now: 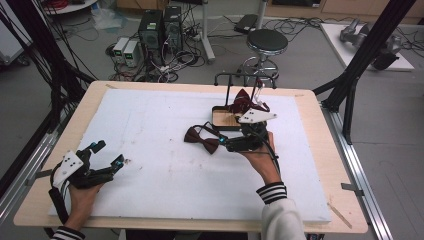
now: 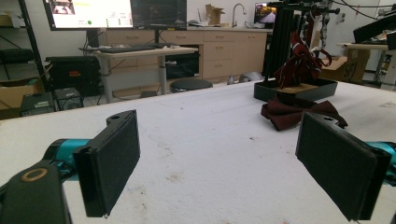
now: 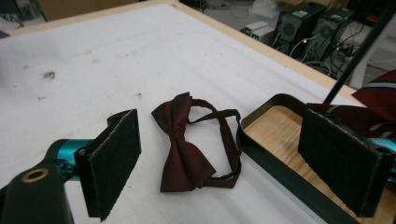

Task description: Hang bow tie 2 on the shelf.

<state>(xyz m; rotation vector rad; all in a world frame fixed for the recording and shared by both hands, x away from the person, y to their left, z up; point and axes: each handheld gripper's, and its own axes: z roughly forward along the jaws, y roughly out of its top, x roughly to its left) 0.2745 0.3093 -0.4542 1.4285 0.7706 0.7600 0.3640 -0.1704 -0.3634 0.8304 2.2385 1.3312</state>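
the right gripper [image 1: 218, 143] is opened wide just beside the dark red bow tie [image 3: 187, 144], grasping nothing; the left gripper [image 1: 107, 154] rests opened too, well apart.

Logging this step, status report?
Both grippers open: left gripper idle, right gripper over dark red fabric bow tie. Tie flat beside black wood-floored tray. Nothing blocking.

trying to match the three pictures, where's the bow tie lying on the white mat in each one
High view: bow tie at centre, left of the right tool.
Left gripper view: right of centre, before the tray.
Right gripper view: centre.
Shared landmark: the tray.
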